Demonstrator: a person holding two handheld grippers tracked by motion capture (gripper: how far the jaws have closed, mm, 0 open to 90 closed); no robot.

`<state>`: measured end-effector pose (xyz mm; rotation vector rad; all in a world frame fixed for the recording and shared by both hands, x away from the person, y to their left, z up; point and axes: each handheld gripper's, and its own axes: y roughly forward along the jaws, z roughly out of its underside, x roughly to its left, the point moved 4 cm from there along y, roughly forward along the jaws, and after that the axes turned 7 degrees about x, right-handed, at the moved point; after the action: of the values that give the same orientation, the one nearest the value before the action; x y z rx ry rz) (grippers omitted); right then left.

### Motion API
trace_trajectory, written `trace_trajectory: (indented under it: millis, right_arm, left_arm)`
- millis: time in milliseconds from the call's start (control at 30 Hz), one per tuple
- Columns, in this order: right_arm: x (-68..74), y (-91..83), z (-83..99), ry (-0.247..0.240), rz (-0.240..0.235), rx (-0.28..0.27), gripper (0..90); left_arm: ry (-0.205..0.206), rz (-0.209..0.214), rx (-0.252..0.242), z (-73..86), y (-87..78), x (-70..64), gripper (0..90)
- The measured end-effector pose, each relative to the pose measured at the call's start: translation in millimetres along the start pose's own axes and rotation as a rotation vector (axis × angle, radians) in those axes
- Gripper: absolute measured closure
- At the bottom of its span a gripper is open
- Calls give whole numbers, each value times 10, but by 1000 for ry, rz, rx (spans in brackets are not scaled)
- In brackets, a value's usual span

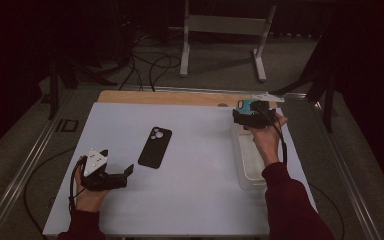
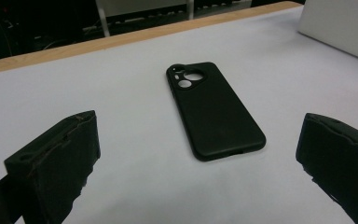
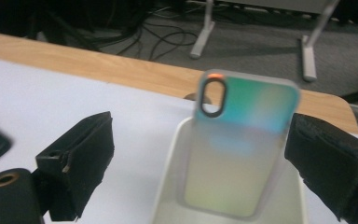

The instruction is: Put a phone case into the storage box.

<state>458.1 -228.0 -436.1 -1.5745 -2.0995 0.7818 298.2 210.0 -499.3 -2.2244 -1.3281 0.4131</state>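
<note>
surface [image 1: 190,200]: white sheet over a wooden top; a wood strip shows along the 12 o'clock edge.
black case [image 1: 155,147]: lies flat near the middle of the surface, camera cutouts toward 12 o'clock, long axis tilted slightly toward 1 o'clock. in the left gripper view it lies ahead, between the two jaws and apart from both.
left hand-held gripper [image 1: 128,170]: at about 8 o'clock on the surface, held low in the left hand [image 1: 87,195], jaws pointing toward 3 o'clock. jaws spread wide, released, nothing between them; it sits near the black case, not touching.
tray [image 1: 241,165]: clear, long box at 3 o'clock on the surface, running from 12 to 6 o'clock.
iridescent case [image 3: 242,149]: stands tilted inside the far end of the tray, oval camera cutout at the top, leaning on the tray's far wall.
right hand-held gripper [image 1: 245,107]: at about 2 o'clock, above the tray's far end, held in the right hand [image 1: 265,140]. in the right gripper view its jaws stand wide apart on either side of the iridescent case; the right jaw sits just beside the case's edge, and contact cannot be told. not clenched.
sleeves [image 1: 290,205]: dark red, on both forearms.
</note>
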Motion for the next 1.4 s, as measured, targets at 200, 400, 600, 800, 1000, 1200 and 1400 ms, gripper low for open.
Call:
trace_trajectory:
  millis: [200, 400, 600, 800, 1000, 1200, 1400]
  right_arm:
    - [169, -202, 62, -53, -86, -39, 78]
    - [312, -340, 127, -111, -128, -62, 78]
    - [422, -447, 233, -153, -148, -83, 78]
    - [460, -551, 345, -168, -163, -102, 78]
    - [488, -666, 449, -164, -182, -123, 78]
    - [508, -763, 564, -169, -191, -143, 78]
    - [491, -839, 667, -172, -179, -159, 78]
  left_arm:
    - [-4, -6, 9, 4, 4, 6, 1]
    - [-17, -13, 17, 6, 19, 10, 1]
    - [-25, -14, 32, 3, 48, 5, 0]
    - [-19, -9, 46, -13, 78, -21, 0]
    - [-15, 0, 62, -62, 130, -54, 0]
    - [-14, 4, 89, -92, 199, -74, 0]
    - [-6, 3, 112, -155, 278, -101, 0]
